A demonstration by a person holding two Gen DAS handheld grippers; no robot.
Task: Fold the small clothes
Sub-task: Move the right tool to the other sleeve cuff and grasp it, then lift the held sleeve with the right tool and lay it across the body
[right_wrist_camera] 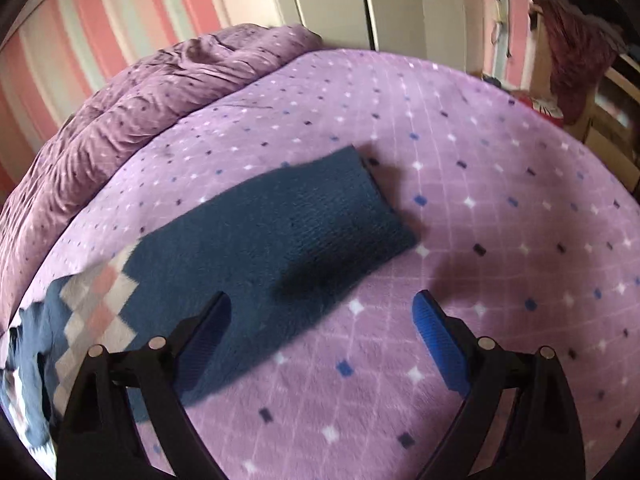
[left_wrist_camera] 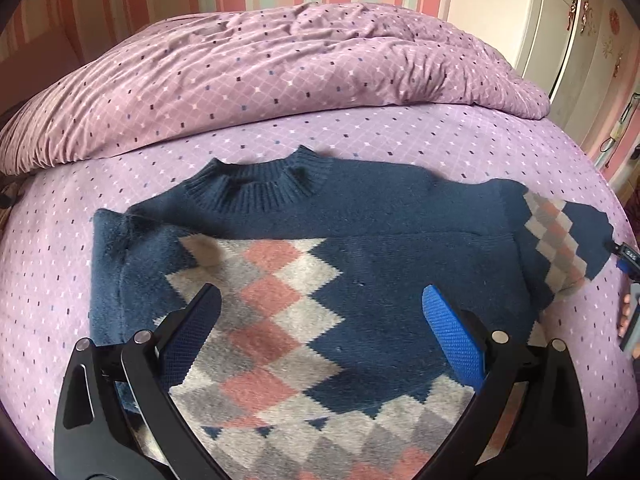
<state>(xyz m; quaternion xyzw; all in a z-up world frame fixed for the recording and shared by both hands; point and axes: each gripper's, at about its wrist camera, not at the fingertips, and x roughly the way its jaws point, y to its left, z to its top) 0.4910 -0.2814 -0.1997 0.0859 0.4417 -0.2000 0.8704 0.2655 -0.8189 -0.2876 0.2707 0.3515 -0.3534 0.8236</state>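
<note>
Sweater point(left_wrist_camera: 360, 264) is the thing to fold, and it lies flat on the purple bed sheet point(left_wrist_camera: 360, 136) in the middle of the left wrist view. It is dark blue with a diamond pattern in pink, grey and white down the front. Its ribbed collar point(left_wrist_camera: 260, 188) points to the top of the frame, toward a crumpled purple blanket point(left_wrist_camera: 260, 72) that fills the upper part of the picture. One sleeve point(left_wrist_camera: 568, 240) sticks out to the right edge of the frame, and it has the same diamonds on it. The left gripper point(left_wrist_camera: 322, 300) hangs over the front of the sweater at the bottom of the frame, with its two fingers spread wide apart and nothing between them. At the far right edge of that view a bit of the other tool shows, just beside the end of the sleeve. In the right wrist view the sleeve point(right_wrist_camera: 280, 236) runs from the lower left up to the middle, and its blue cuff point(right_wrist_camera: 360, 208) lies flat on the sheet. The right gripper point(right_wrist_camera: 322, 312) is at the bottom of that frame, also wide open and gripping nothing. Its left finger point(right_wrist_camera: 208, 336) is over the sleeve and its right finger point(right_wrist_camera: 436, 336) is over the bare sheet. Pink striped wallpaper point(right_wrist_camera: 80, 40) shows at the upper left.
</note>
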